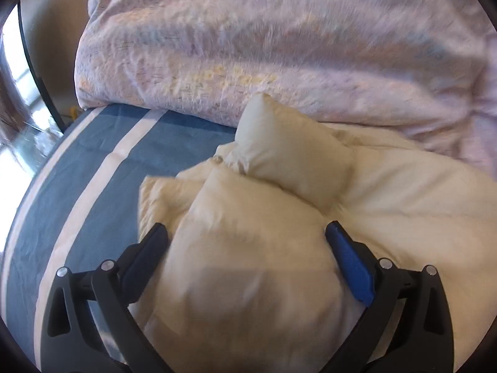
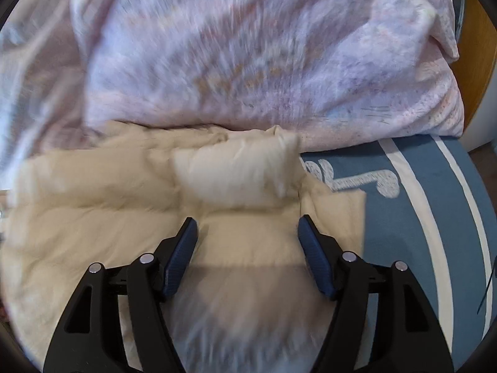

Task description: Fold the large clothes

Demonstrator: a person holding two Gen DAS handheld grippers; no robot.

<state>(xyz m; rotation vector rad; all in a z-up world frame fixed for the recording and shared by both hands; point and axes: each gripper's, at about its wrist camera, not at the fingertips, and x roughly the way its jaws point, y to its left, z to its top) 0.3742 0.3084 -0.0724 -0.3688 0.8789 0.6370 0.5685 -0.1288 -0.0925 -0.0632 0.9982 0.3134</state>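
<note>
A cream puffy garment (image 1: 279, 186) lies bunched on a blue bed sheet with white stripes (image 1: 93, 161). In the left wrist view my left gripper (image 1: 247, 233) is open, its jaws wide apart on either side of a thick fold of the garment. In the right wrist view the garment (image 2: 108, 205) spreads flatter, with a puffed fold (image 2: 236, 168) ahead. My right gripper (image 2: 247, 228) is open, its jaws straddling the cloth. Whether either gripper's pads press the fabric I cannot tell.
A bulky pink-lilac patterned duvet (image 1: 279, 46) is heaped along the far side of the bed, also in the right wrist view (image 2: 248, 56). A bright window (image 1: 15, 93) is at the left. A wooden panel (image 2: 478, 62) stands at the right. The striped sheet (image 2: 419, 217) lies bare to the right.
</note>
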